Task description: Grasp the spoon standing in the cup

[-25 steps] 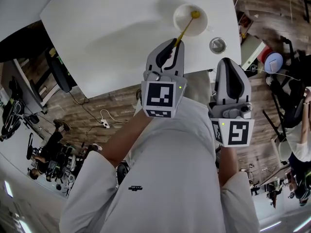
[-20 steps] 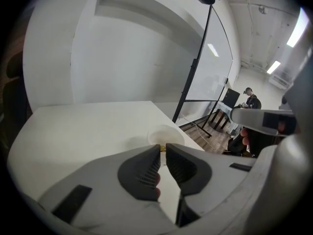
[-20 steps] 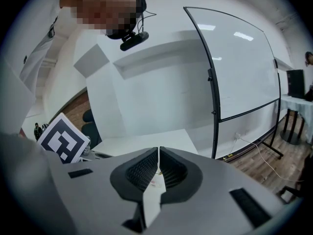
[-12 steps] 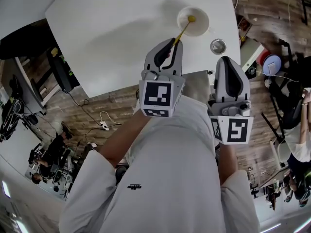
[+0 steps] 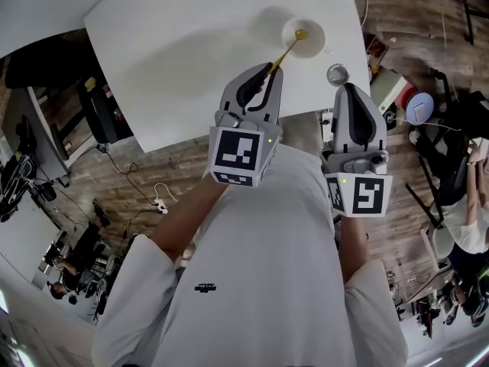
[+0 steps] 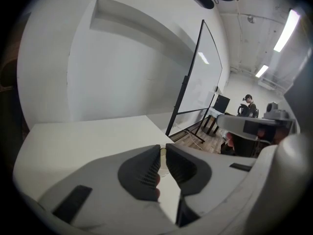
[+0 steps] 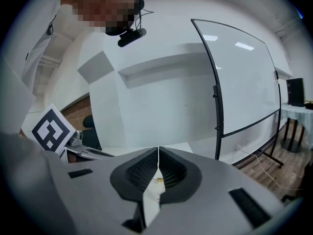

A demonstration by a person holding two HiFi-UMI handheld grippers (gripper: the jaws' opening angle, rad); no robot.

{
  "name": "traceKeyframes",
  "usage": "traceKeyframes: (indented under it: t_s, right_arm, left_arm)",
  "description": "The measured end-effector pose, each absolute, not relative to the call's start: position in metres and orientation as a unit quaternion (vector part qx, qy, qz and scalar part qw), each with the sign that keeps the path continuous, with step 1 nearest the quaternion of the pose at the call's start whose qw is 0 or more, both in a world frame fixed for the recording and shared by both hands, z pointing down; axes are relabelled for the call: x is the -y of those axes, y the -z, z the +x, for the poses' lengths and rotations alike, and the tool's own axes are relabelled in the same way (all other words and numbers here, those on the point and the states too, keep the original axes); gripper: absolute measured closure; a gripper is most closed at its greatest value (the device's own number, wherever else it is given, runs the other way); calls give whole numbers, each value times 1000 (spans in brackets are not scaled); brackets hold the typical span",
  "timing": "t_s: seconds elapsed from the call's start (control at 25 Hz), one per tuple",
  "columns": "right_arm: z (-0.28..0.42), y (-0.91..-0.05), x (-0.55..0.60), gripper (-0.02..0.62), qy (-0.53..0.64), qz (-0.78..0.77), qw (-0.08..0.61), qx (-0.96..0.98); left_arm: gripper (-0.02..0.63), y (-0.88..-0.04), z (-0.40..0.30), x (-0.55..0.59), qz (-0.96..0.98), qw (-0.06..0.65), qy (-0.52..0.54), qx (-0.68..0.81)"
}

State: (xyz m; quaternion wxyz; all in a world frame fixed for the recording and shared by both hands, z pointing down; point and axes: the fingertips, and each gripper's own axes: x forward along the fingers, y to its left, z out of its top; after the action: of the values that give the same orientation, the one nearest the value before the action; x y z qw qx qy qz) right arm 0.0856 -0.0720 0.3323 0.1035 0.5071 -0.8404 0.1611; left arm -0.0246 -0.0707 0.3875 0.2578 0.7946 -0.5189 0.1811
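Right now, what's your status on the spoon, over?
Left gripper shut on spoon handle; right gripper shut, empty. Spoon's far end over cup. Round metal piece sits apart, not in the way.

Left gripper (image 6: 163, 147) pinching thin spoon (image 6: 160, 151) handle, white table (image 6: 88, 136), whiteboard (image 6: 200, 77) beyond.
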Motion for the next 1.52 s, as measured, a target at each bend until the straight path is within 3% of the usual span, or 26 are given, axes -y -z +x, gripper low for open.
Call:
traceKeyframes:
  t_s: [0.72,1.52]
  right_arm:
    - [83,-271,77,592,-99,507,95,851]
    - [50,-255,88,592,-81,477,96,870]
  left_arm:
    - [572,-276,-62,58,816,196,-136,527]
    - [572,-242,-141,45,757,171,-93,623]
